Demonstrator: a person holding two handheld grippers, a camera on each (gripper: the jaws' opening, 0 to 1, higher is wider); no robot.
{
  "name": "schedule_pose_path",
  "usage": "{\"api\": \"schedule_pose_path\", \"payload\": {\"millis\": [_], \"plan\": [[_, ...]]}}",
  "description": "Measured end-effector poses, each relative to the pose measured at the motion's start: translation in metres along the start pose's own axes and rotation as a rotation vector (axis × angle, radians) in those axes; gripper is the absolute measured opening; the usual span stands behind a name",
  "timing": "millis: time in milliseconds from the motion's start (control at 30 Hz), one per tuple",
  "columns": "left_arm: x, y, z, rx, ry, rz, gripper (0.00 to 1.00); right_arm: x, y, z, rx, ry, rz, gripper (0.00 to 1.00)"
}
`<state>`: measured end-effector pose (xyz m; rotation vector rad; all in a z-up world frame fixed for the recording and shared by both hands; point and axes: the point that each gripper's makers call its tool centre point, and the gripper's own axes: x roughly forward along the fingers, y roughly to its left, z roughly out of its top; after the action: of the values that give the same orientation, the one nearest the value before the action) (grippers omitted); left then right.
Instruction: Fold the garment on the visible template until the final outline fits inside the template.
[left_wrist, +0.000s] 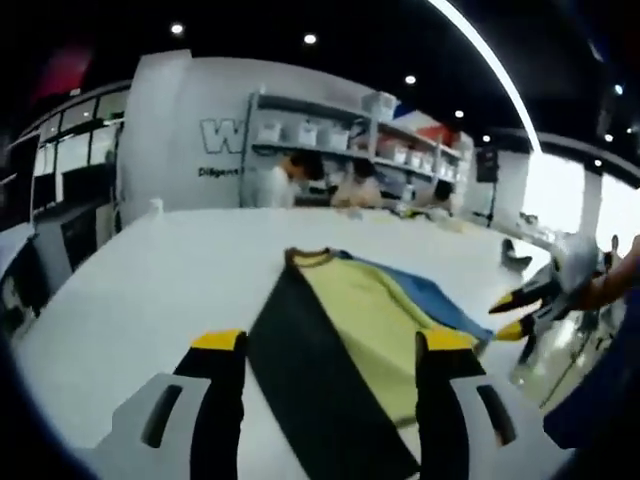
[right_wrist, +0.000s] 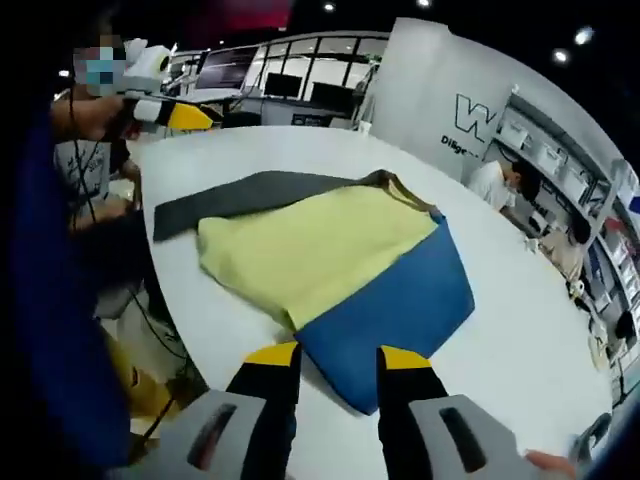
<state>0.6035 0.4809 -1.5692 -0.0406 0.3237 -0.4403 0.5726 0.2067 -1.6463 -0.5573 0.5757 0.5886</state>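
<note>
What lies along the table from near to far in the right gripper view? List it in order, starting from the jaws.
Right gripper with its jaws apart, then the blue part of the garment, then the yellow part, then the dark grey panel, then bare white table, and last the windows and shelving at the back of the room.

— What sort of place is this?

— A lab or open workroom, by the look of it. A big white tabletop (left_wrist: 180, 280) sits in a large hall with a dark ceiling, round spotlights and a long light strip (left_wrist: 490, 70).

— Anything else?

— Metal shelves (left_wrist: 350, 130) along a white wall (left_wrist: 190, 120) with printed lettering hold rows of white bins, and people (left_wrist: 360, 185) sit working just below them. In the right gripper view, glass-walled rooms (right_wrist: 290, 75) stand at the back.
</note>
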Motion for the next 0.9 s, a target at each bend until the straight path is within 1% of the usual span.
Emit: {"api": "schedule_pose_path", "payload": {"millis": [100, 133, 233, 300, 367, 400, 433, 500, 567, 667, 733, 767, 800, 867, 900], "plan": [[-0.003, -0.003, -0.004, 0.000, 0.003, 0.001, 0.67, 0.005, 0.002, -0.006, -0.075, 0.023, -0.019, 0.25], [-0.004, -0.004, -0.005, -0.001, 0.004, 0.000, 0.67, 0.007, 0.003, -0.008, -0.073, 0.028, -0.022, 0.26], [-0.003, -0.005, -0.012, 0.000, 0.014, -0.005, 0.67, 0.011, 0.005, -0.010, -0.132, 0.044, -0.037, 0.25], [-0.005, -0.007, -0.012, 0.000, 0.014, -0.008, 0.66, 0.013, 0.005, -0.011, -0.157, 0.049, -0.051, 0.25], [-0.006, -0.007, -0.015, -0.005, 0.019, -0.010, 0.66, 0.018, 0.003, -0.014, -0.197, 0.067, -0.063, 0.24], [-0.006, -0.007, -0.016, -0.005, 0.021, -0.010, 0.66, 0.020, 0.002, -0.015, -0.212, 0.075, -0.068, 0.21], [-0.006, -0.006, -0.017, -0.007, 0.022, -0.011, 0.66, 0.021, 0.001, -0.014, -0.221, 0.066, -0.069, 0.20], [-0.007, -0.004, -0.017, -0.014, 0.019, -0.010, 0.65, 0.025, -0.004, -0.014, -0.219, 0.076, -0.079, 0.16], [-0.007, -0.004, -0.016, -0.010, 0.016, -0.008, 0.65, 0.024, -0.008, -0.012, -0.205, 0.077, -0.078, 0.09], [-0.009, -0.003, -0.014, -0.007, 0.012, -0.003, 0.64, 0.018, -0.014, -0.001, -0.153, 0.045, -0.075, 0.00], [-0.009, -0.003, -0.014, -0.009, 0.008, -0.003, 0.63, 0.014, -0.019, 0.002, -0.084, 0.036, -0.081, 0.00], [-0.009, -0.002, -0.014, -0.010, 0.008, -0.003, 0.63, 0.010, -0.027, 0.003, -0.013, 0.025, -0.097, 0.00], [-0.008, -0.002, -0.014, -0.010, 0.009, -0.002, 0.63, 0.009, -0.032, 0.005, 0.000, 0.020, -0.109, 0.00], [-0.007, -0.002, -0.015, -0.011, 0.009, -0.003, 0.62, 0.003, -0.035, 0.011, 0.014, 0.015, -0.117, 0.00], [-0.006, -0.002, -0.016, -0.014, 0.010, -0.005, 0.62, 0.003, -0.039, 0.011, 0.024, 0.003, -0.115, 0.00]]}}
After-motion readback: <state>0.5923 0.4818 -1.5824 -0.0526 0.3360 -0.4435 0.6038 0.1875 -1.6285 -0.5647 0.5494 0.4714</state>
